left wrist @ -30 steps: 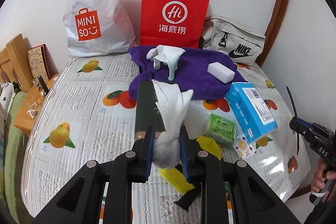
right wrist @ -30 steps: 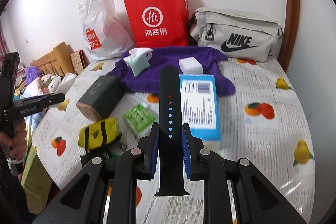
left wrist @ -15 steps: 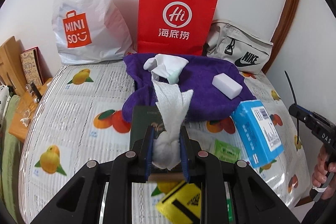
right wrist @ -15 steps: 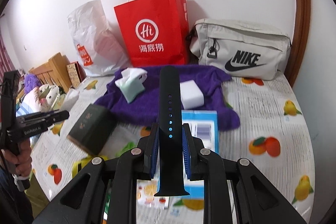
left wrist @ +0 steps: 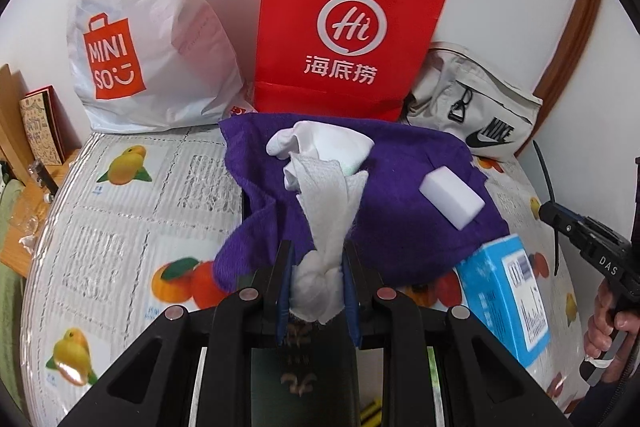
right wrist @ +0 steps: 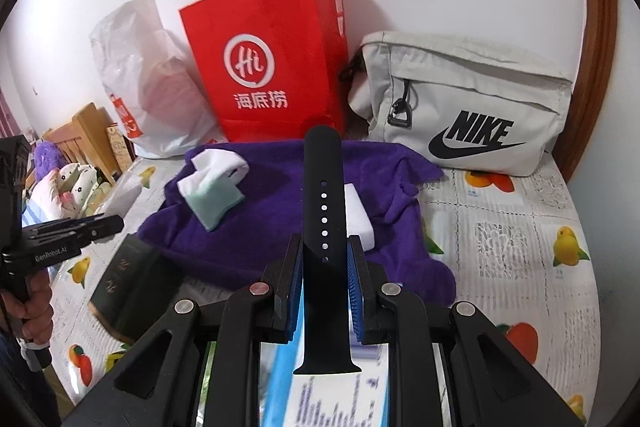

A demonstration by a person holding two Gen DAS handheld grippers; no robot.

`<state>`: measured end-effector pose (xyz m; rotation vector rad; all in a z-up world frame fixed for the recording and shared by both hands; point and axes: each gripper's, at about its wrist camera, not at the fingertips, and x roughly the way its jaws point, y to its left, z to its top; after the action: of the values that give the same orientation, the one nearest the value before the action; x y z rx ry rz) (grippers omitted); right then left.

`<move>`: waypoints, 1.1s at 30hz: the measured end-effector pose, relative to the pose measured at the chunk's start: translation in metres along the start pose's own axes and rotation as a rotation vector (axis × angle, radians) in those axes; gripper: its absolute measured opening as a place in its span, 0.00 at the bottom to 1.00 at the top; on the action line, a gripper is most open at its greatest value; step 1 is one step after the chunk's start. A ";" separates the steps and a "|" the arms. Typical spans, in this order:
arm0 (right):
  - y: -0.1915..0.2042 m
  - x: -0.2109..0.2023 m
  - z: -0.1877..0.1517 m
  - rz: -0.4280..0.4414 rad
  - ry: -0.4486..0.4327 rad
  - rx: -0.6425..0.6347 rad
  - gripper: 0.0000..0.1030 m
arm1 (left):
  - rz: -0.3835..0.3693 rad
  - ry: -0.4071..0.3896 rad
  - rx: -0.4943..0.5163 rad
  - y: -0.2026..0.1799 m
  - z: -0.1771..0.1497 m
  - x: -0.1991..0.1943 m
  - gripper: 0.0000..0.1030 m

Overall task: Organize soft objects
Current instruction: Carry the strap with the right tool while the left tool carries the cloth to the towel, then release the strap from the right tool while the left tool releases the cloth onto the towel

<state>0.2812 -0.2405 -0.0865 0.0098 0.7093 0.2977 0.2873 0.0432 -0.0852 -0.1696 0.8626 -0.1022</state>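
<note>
Both grippers moved closer to purple towel (left wrist: pixel 404 187); L gripper (left wrist: pixel 316 281) pinching white sock (left wrist: pixel 326 211), R gripper (right wrist: pixel 323 281) pinching black watch strap (right wrist: pixel 323 211).

left wrist: looks along fingers, tilted down, close over purple towel (left wrist: pixel 400 187) | right wrist: same, from further right | shared: towel, red bag (right wrist: pixel 272 67)

Bare bedcover (left wrist: pixel 132 227) left of purple towel (left wrist: pixel 400 227); red bag (left wrist: pixel 348 27), Nike pouch (right wrist: pixel 472 99) block rear.
</note>
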 end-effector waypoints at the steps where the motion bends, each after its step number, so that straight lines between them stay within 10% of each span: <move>1: -0.003 0.006 0.002 -0.003 0.010 0.001 0.20 | 0.001 0.003 -0.002 0.001 0.002 0.003 0.21; 33: -0.053 0.135 0.027 -0.020 0.231 0.070 0.20 | 0.013 0.161 -0.057 0.018 0.042 0.099 0.21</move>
<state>0.4096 -0.2519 -0.1586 0.0350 0.9489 0.2568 0.3833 0.0493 -0.1357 -0.2111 1.0271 -0.0804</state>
